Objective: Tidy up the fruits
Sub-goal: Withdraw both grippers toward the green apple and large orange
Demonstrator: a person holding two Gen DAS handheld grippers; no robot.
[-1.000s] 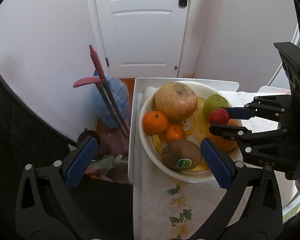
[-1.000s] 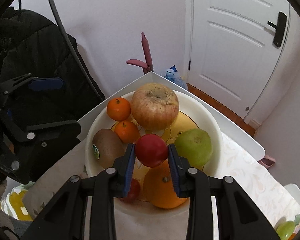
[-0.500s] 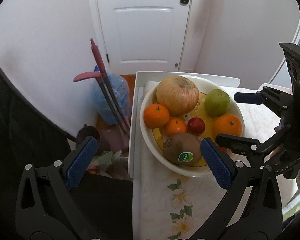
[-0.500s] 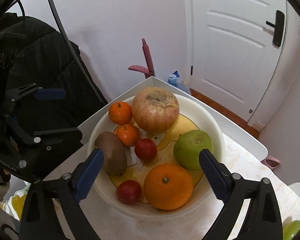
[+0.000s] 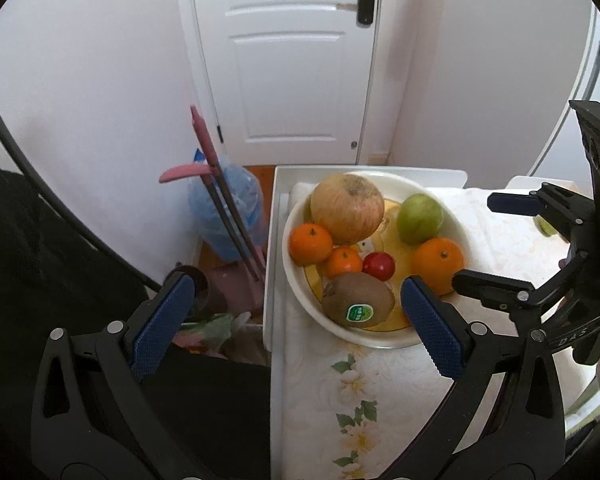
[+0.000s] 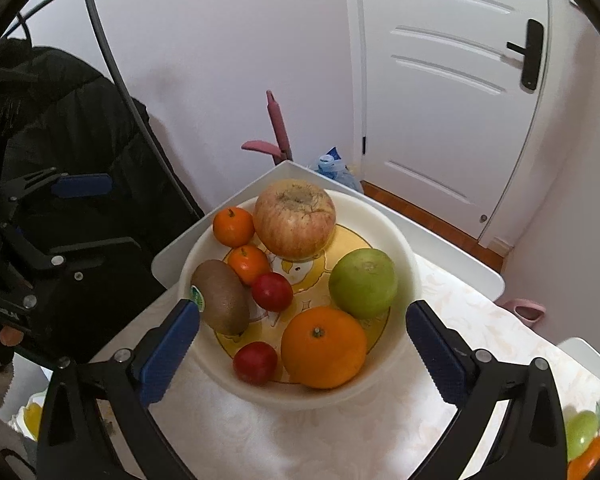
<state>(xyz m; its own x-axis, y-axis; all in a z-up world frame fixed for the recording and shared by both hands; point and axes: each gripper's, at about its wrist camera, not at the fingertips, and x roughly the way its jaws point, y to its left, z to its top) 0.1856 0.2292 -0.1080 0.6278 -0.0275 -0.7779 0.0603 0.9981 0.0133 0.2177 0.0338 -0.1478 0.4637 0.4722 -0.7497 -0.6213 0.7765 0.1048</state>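
8 fruits fill the white bowl (image 6: pixel 408 264): apple (image 6: pixel 295 218), pear (image 6: pixel 363 283), big orange (image 6: pixel 324 346), 2 mandarins, kiwi (image 6: pixel 221 297), 2 red plums. Right gripper (image 6: pixel 300 354) is opening wide, empty; left gripper (image 5: pixel 296 322) gapes empty too.

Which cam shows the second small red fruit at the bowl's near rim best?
Right wrist: the near-rim red fruit sits unobstructed in the bowl beside the big orange. The left wrist view doesn't show it; only the other red fruit appears.
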